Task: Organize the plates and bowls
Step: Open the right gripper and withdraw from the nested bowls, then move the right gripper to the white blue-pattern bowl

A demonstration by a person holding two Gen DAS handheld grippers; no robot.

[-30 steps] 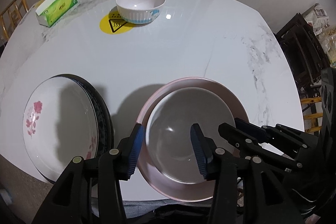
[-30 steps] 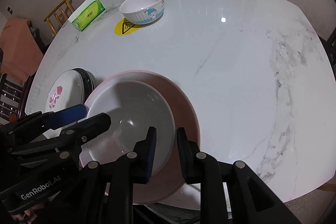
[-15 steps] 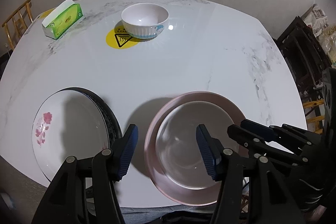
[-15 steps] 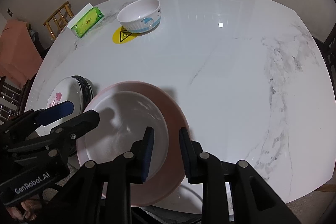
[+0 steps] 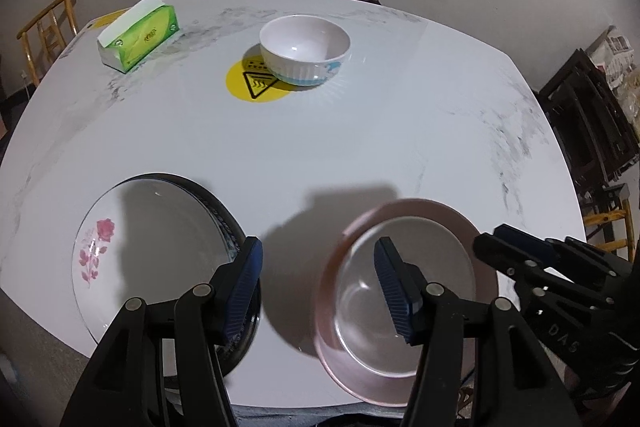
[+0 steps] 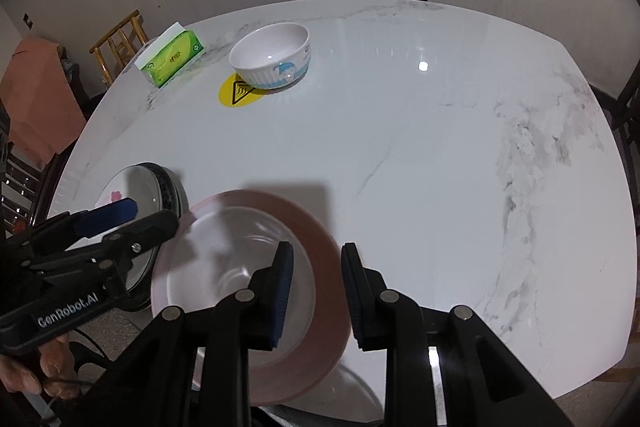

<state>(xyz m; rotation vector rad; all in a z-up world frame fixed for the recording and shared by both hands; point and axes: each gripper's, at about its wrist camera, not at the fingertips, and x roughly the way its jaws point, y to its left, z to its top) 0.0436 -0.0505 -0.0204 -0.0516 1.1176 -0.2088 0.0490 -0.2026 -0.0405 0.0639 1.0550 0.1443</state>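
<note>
Half-hidden dark plate (image 5: pixel 224 203) under floral plate (image 5: pixel 152 251)

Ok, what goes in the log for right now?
left gripper: jaws just been opening, empty | right gripper: jaws straddle pink plate rim, grip unclear | bowl: untouched

Left gripper (image 5: pixel 318 281) fingers wider (plate-free)

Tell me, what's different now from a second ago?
The left gripper has just been opening, letting go of the pink plate, whose rim lies between its jaws; the right gripper loosened on it too. Flowered plate, bowl and tissue box stayed put.
</note>
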